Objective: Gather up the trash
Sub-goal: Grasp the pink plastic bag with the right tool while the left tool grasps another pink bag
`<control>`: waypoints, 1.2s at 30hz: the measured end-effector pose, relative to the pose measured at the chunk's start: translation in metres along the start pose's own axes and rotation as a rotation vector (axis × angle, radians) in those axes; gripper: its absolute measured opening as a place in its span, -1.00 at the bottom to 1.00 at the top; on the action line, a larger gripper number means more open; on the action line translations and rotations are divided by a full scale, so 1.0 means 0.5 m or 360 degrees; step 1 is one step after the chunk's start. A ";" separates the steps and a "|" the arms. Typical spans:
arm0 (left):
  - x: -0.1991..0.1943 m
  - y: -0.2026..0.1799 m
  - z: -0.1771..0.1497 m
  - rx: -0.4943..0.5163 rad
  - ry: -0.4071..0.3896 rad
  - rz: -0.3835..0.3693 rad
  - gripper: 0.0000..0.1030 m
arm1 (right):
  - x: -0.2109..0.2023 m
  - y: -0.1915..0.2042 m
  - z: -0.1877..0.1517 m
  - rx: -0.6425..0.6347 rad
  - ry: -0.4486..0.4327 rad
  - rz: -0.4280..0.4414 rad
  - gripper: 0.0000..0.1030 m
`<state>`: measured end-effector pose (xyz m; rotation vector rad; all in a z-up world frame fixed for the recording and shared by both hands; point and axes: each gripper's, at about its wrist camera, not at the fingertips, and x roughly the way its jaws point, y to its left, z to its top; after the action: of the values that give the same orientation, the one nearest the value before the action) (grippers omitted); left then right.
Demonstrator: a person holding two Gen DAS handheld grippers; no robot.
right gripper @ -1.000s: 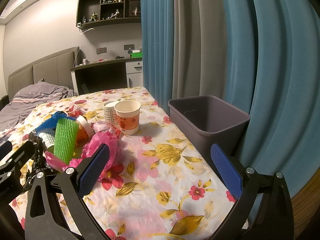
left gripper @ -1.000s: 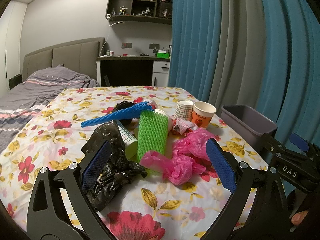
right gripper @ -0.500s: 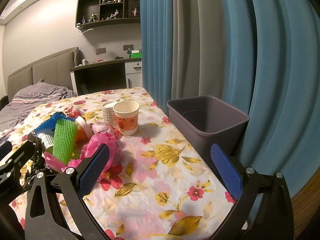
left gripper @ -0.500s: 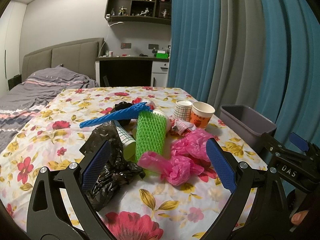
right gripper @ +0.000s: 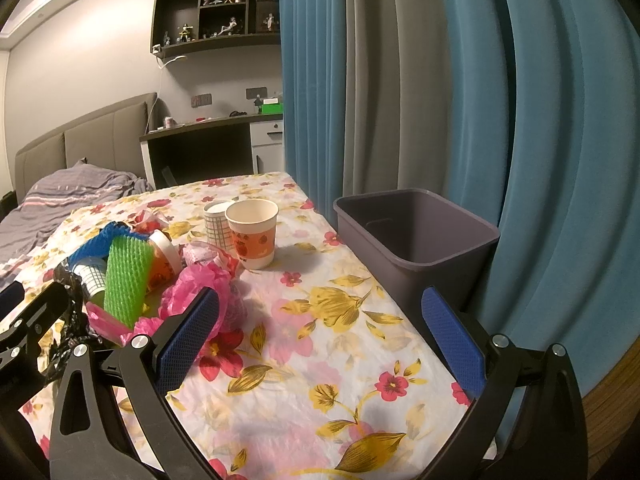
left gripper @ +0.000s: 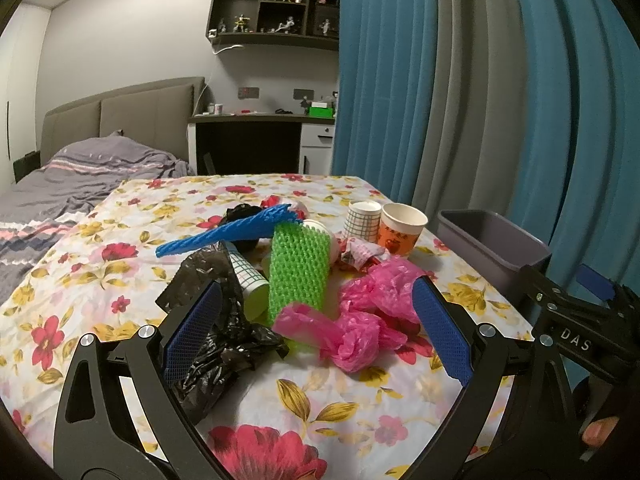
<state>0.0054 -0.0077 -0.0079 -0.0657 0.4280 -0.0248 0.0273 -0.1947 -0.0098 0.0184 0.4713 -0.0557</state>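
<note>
A heap of trash lies on the floral tablecloth [left gripper: 100, 264]: a crumpled pink plastic bag [left gripper: 360, 320], a green foam net [left gripper: 298, 276], a blue foam net [left gripper: 232, 232], a black plastic bag [left gripper: 216, 320], a grid-pattern cup on its side [left gripper: 248, 280]. Two paper cups stand upright behind, one orange [left gripper: 400, 232], one grid-pattern [left gripper: 362, 218]. My left gripper [left gripper: 316, 328] is open and empty, just short of the heap. My right gripper [right gripper: 320, 328] is open and empty over bare cloth. The grey bin [right gripper: 416, 236] stands at the table's right edge, and its inside looks empty.
Blue and grey curtains [right gripper: 440, 80] hang close behind the bin. A bed [left gripper: 60, 184] lies to the left, a desk and wall shelves [left gripper: 276, 16] at the back. The right gripper's body shows at the right of the left wrist view [left gripper: 572, 320].
Both grippers have drifted slightly; the views shift a little. Nothing on the table has moved and both grippers stay open.
</note>
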 end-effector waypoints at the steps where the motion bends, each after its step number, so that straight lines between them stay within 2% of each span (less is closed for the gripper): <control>1: 0.000 0.001 0.000 -0.0004 -0.0002 0.0000 0.83 | 0.002 0.001 0.001 -0.0006 0.0002 0.0010 0.90; 9: -0.005 0.060 -0.011 -0.0062 -0.0008 0.0070 0.83 | 0.030 0.025 -0.016 -0.0043 0.0032 0.0099 0.84; 16: -0.013 0.142 -0.031 -0.0128 -0.0001 0.0160 0.83 | 0.077 0.081 -0.033 -0.0090 0.0118 0.0272 0.74; 19: -0.016 0.162 -0.042 -0.0145 0.0000 0.0161 0.83 | 0.094 0.104 -0.035 -0.0115 0.0145 0.0320 0.51; 24: -0.014 0.163 -0.051 -0.0121 0.0018 0.0125 0.78 | 0.129 0.129 -0.037 -0.0139 0.0219 0.0366 0.36; 27: -0.010 0.150 -0.054 -0.0088 0.0024 0.0098 0.75 | 0.145 0.138 -0.039 -0.0151 0.0252 0.0384 0.20; 32: -0.001 0.131 -0.054 -0.0071 0.0039 0.0043 0.65 | 0.176 0.140 -0.047 -0.0145 0.0353 0.0467 -0.53; 36: 0.005 0.111 -0.054 -0.0047 0.0058 -0.0001 0.50 | 0.169 0.135 -0.054 -0.0166 0.0338 0.0486 -0.82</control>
<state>-0.0030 0.0462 -0.0375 -0.0943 0.4649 -0.0203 0.0940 -0.1308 -0.0720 -0.0061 0.6782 0.2728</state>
